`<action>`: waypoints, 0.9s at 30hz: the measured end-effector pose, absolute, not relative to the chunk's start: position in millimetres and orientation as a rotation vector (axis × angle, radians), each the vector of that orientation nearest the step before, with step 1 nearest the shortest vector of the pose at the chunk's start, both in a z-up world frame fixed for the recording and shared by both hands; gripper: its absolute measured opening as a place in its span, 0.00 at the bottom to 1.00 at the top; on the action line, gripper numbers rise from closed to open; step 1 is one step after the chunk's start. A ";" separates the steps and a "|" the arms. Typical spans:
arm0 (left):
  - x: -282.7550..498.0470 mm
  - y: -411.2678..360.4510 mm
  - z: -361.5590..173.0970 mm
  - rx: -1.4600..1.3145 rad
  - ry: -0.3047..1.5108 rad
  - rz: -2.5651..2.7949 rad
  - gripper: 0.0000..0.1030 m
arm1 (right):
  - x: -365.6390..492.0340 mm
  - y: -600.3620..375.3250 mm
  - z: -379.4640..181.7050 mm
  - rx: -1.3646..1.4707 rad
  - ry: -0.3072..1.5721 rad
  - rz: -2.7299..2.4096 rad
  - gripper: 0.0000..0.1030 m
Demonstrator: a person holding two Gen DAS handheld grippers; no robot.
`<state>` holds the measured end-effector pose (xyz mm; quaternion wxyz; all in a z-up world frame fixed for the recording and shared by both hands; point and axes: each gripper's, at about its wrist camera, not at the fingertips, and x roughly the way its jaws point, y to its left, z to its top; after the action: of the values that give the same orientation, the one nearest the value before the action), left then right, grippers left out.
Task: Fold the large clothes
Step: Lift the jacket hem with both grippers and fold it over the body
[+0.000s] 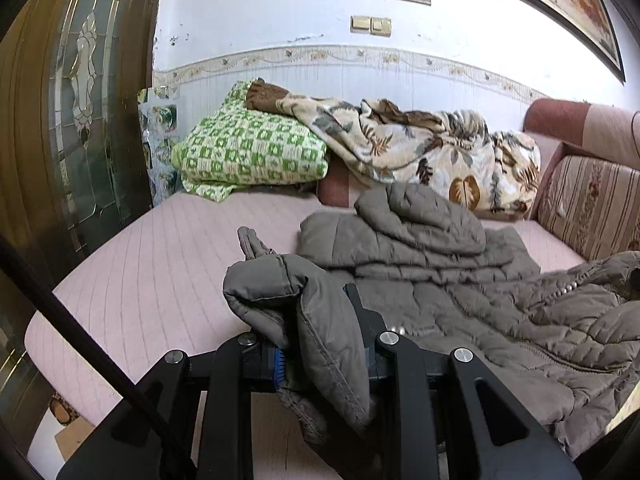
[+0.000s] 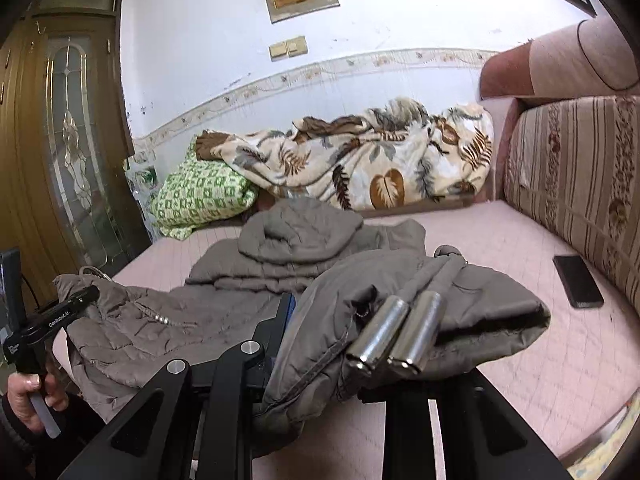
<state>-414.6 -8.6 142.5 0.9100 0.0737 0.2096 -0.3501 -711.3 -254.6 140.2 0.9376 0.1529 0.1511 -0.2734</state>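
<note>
- Left wrist camera is looking forward, slightly downward, close over the bed (image 1: 160,280).
- Right wrist camera is facing likewise.
- Both are sharing the jacket (image 1: 460,280), blankets, wall.

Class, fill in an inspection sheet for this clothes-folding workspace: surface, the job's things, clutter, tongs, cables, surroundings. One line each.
Surface: pink quilted sofa seat, mostly bare at the near left and the right.
Job's things: grey quilted jacket spread across the seat, its hood bunched at the far end; near edge raised at both corners.
Clutter: green checked blanket, leaf-print blanket heaped along the back; dark phone lying flat by the striped cushion.
Tongs: left tongs shut on a jacket corner; right tongs shut on the other, where two metal cord ends lie.
Cables: dark cord crossing the left view's lower corner.
Surroundings: white wall, glass-panelled wooden door, wall switches.
</note>
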 end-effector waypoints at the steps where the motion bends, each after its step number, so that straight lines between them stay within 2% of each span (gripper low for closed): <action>1: -412.2 -10.1 145.4 0.147 0.432 -0.722 0.23 | -709.5 -257.2 144.9 0.313 0.301 -0.555 0.25; 17: -346.9 -87.7 196.1 0.085 0.393 -0.697 0.24 | -652.5 -324.9 200.0 0.343 0.166 -0.527 0.25; 27: -266.0 -170.2 207.2 0.056 0.485 -0.697 0.26 | -575.5 -395.4 211.9 0.379 0.171 -0.525 0.25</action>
<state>-266.0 -170.2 207.2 0.9108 0.0271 0.2352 -0.3383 -575.5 -395.4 211.9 0.9445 0.1859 0.0840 -0.2575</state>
